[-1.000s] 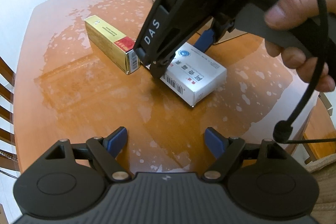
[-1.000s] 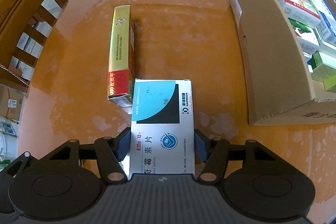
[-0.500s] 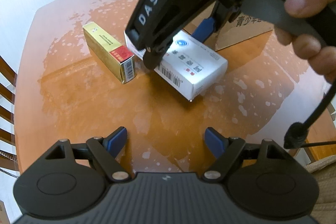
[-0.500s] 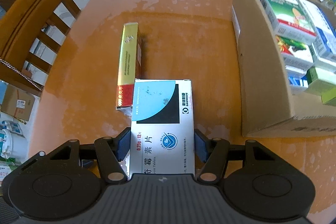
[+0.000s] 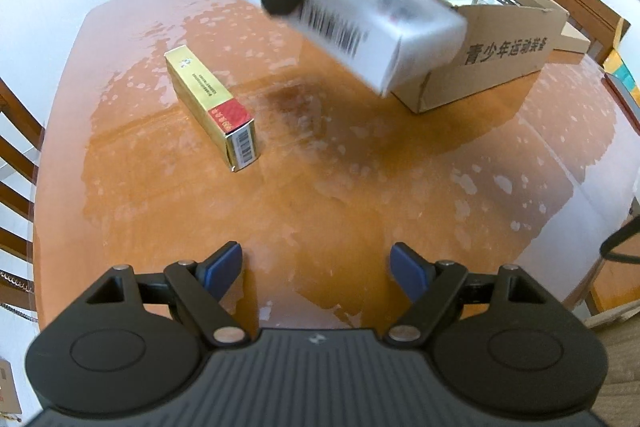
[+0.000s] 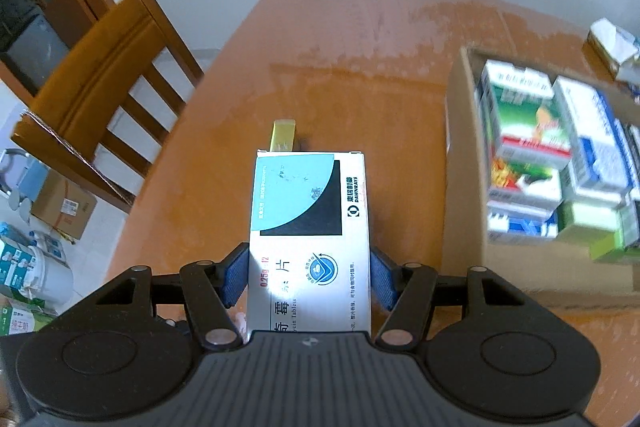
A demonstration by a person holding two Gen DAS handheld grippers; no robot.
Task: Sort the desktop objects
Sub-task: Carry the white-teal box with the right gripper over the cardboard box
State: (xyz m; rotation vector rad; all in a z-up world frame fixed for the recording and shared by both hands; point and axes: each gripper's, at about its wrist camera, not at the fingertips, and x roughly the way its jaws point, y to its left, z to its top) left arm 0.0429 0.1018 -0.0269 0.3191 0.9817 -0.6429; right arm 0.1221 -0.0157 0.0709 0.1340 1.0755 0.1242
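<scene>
Right gripper [image 6: 308,281] pinches white pill box [image 6: 308,227] mid-air; left gripper [image 5: 318,273] spread, empty.
Risk: box clips carton [image 6: 464,187] wall, twists out, drops onto surface [image 5: 320,187] nr gold box [image 5: 208,103].

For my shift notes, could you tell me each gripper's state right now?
Left gripper: open, holding nothing.
Right gripper: shut on the white medicine box.

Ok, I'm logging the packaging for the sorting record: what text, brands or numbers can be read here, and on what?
"DAWNRAYS": white box in the right gripper, beside its logo.
"0.25g" and "12", red, partly under glare: same box.
"片": same box; its other characters are cut off or washed out.
"青少年运动装备": side of the cardboard box.
Gold box: print and barcode too small to read.
Packs inside the cardboard box: blurred.
</scene>
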